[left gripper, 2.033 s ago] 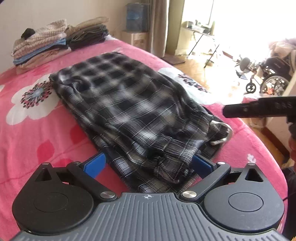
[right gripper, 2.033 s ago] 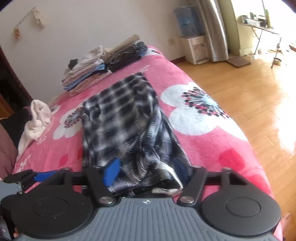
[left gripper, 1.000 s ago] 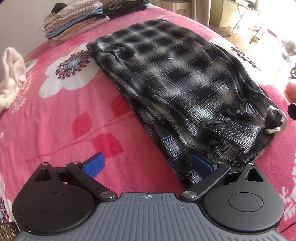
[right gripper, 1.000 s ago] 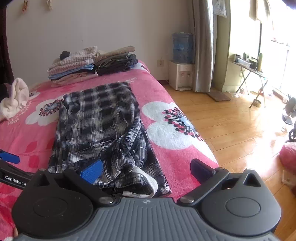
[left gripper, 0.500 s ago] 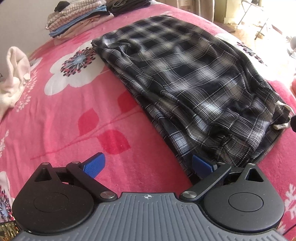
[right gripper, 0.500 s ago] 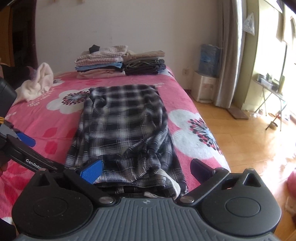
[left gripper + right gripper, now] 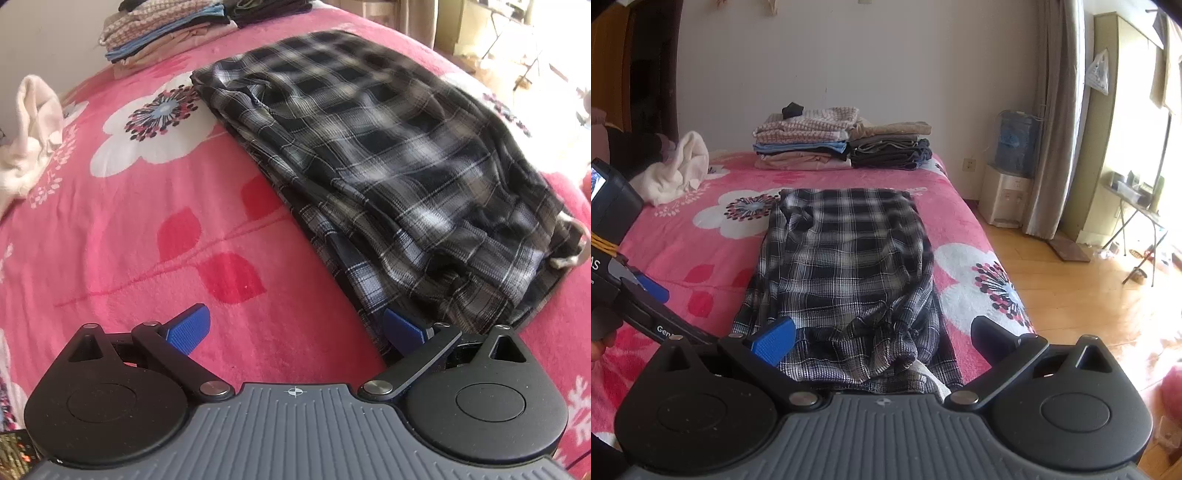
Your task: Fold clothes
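The left hand-held gripper (image 7: 295, 326) has its jaws spread wide, empty, low over the pink bed (image 7: 129, 229) beside the plaid garment (image 7: 388, 158). The right hand-held gripper (image 7: 882, 338) also gapes empty, above the garment's near hem.

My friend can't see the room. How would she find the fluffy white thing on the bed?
Start at the pink flowered bed. Near the far end stand two folded stacks; look left of them, towards the bed's edge. There lies the cream fluffy garment, the only crumpled, unfolded heap, unlike the flat plaid garment.
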The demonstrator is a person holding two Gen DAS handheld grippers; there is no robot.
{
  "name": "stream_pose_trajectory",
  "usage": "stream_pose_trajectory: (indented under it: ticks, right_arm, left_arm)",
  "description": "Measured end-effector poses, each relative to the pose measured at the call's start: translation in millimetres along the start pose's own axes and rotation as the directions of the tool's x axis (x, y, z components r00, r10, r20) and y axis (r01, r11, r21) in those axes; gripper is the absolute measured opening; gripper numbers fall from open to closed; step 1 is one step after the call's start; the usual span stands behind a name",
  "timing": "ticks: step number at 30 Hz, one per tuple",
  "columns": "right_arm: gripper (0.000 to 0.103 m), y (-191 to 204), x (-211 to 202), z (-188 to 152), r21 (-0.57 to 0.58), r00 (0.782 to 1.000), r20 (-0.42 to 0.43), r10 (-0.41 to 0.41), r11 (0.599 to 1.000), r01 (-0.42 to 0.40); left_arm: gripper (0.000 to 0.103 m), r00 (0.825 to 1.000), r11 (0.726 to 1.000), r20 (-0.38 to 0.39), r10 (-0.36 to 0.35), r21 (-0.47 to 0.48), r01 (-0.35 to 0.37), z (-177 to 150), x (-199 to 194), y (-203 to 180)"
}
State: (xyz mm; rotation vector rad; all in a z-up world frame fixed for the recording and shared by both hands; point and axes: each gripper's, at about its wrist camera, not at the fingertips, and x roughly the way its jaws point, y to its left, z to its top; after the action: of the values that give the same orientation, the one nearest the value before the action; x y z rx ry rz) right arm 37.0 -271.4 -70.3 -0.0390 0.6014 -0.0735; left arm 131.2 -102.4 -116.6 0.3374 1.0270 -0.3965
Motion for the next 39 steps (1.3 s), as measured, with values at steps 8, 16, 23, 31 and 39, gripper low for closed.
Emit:
stream_pose_trajectory:
  ticks: [8,16,23,31,39]
  right_arm:
    - [0.103,1.2,5.9,7.6,0.005,1.000,0.011,0.026,1.000,-0.026]
    - [0.103,3.3,10.6,9.5,0.039,0.999,0.009,0.034,0.999,-0.035]
    - [0.102,0.8,14.0,10.0,0.065,0.999,-0.003,0.035,0.997,-0.035]
    - [0.101,-9.3,15.3,7.7,0.129,0.998,-0.017,0.055,0.990,-0.052]
    - [0.101,-66.3,16.0,-14.1,0.371,0.978,-0.095,0.183,0.919,-0.136]
  left_arm:
    - [0.102,0.988,0.982,0.027,-0.154,-0.110,0.156,0.9,-2.0,14.6]
    - [0.102,0.990,0.987,0.084,-0.115,-0.099,0.123,-3.0,-1.6,12.2]
    - [0.102,0.992,0.993,0.078,-0.099,-0.053,0.103,-7.1,0.3,7.3]
    - [0.102,0.972,0.972,0.070,-0.225,-0.054,0.229,-12.3,-2.4,18.2]
    - [0.100,0.919,0.912,0.061,-0.389,-0.114,0.394,-26.0,1.6,40.9]
